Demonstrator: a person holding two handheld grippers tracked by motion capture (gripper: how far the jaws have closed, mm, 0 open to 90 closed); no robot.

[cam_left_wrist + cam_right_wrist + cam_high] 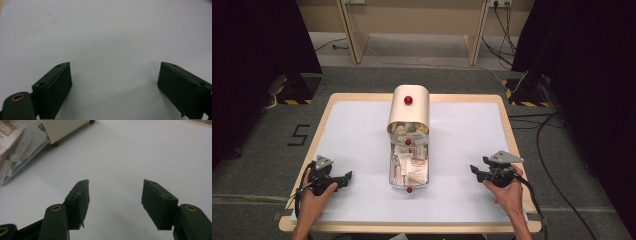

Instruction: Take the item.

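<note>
Each hand carries a black two-jaw tool. The left gripper [346, 178] and the right gripper [474, 171] each bear a grey three-cornered plate on top and trail a black cable. Seen close in the gripper views, the jaws are flat, dark rectangular blocks with small screw holes along their top edges, mounted on arms with brass-coloured pivot bushings. The forearms are bare, with no sleeves showing.

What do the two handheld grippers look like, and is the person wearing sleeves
Both the left gripper and right gripper are black, each with two flat blocky jaws, brass-coloured pivot rings, a grey three-cornered plate on top and a black trailing cable. The forearms are bare, no sleeves.
</note>
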